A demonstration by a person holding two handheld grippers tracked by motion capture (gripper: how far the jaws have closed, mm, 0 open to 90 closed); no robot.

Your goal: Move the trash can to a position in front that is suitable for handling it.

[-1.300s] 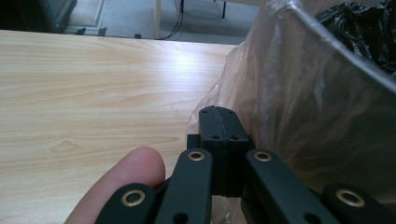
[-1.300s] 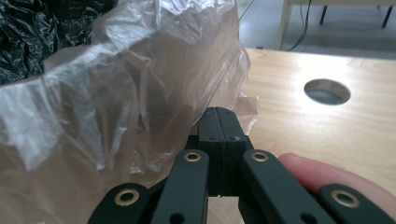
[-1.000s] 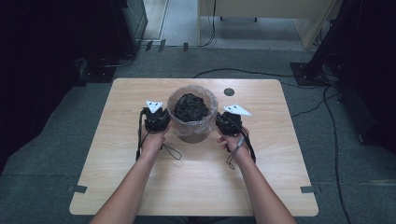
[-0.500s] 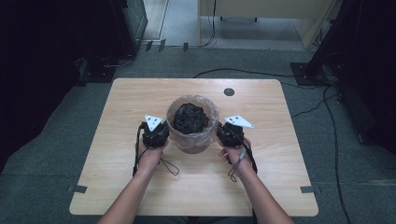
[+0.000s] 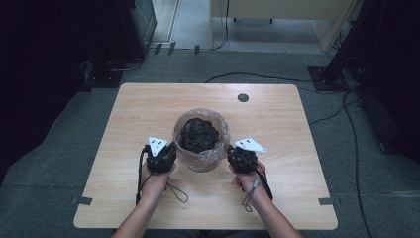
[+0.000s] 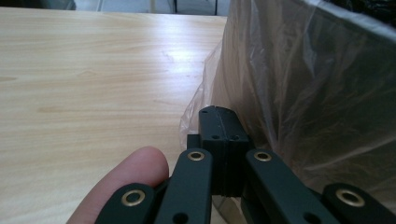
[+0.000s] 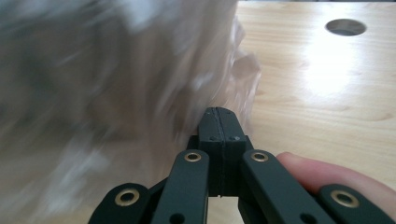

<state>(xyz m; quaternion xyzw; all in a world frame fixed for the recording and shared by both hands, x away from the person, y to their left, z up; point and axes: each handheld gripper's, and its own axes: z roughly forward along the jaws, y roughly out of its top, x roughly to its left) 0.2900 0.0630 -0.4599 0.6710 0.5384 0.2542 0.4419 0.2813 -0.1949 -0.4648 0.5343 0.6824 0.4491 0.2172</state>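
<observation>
At centre frame, the left gripper and right gripper flank the plastic-lined bin, both clenched, seemingly empty.

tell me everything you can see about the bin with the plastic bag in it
The bin is a round, upright container lined with a thin, clear, crinkled plastic bag folded over its rim. Inside sits a heap of dark, crumpled stuff, reaching near the top. It stands on the wooden table, toward the person's side. The left tongs and right tongs, both shut, flank it at either side, close against the bag; whether they pinch the plastic cannot be told.
</observation>
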